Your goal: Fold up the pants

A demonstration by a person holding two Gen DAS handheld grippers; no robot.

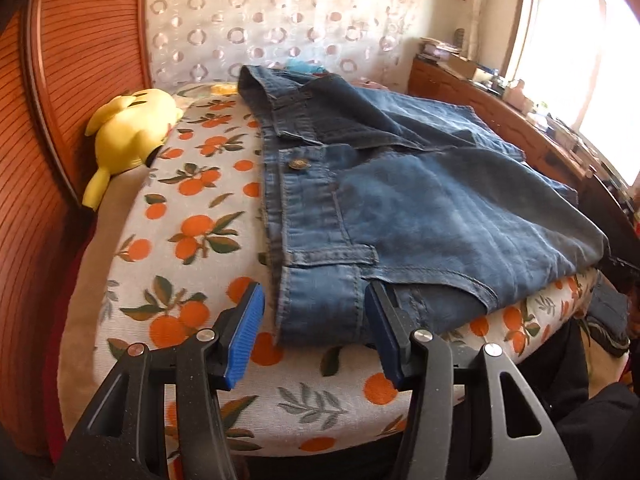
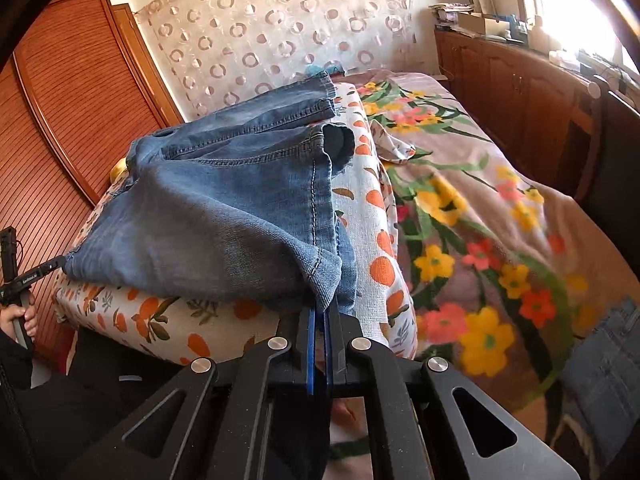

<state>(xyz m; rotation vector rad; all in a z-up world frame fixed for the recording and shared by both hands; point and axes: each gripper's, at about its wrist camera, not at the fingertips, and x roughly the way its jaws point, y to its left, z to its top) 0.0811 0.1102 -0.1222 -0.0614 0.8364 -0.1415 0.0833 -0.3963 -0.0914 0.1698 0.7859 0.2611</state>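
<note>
A: Left wrist view, nearest first?
B: The left tongs (image 1: 316, 334) stand released, blue pads (image 1: 247, 334) apart, straddling the waistband corner of the pants (image 1: 420, 208) at 6 o'clock; neither pad presses the denim. The pants lie folded on an orange-print cushion (image 1: 192, 240).

A: And beyond that?
B: A brass button (image 1: 297, 164) shows on the waistband towards 12 o'clock. A yellow plush toy (image 1: 132, 128) lies at 10 o'clock, against a slatted wooden door (image 1: 80, 60).

A: Right wrist view?
B: The right tongs (image 2: 319, 340) are clenched on a corner of the pants (image 2: 224, 208) at 6 o'clock, the fabric pinched between the pads. The denim rises from there towards 11 o'clock over the cushion. A floral blanket (image 2: 480, 220) covers the bed from 3 to 5 o'clock; a wooden cabinet (image 2: 520, 92) stands at 2 o'clock. A hand (image 2: 22, 316) grips a handle at 9 o'clock.
</note>
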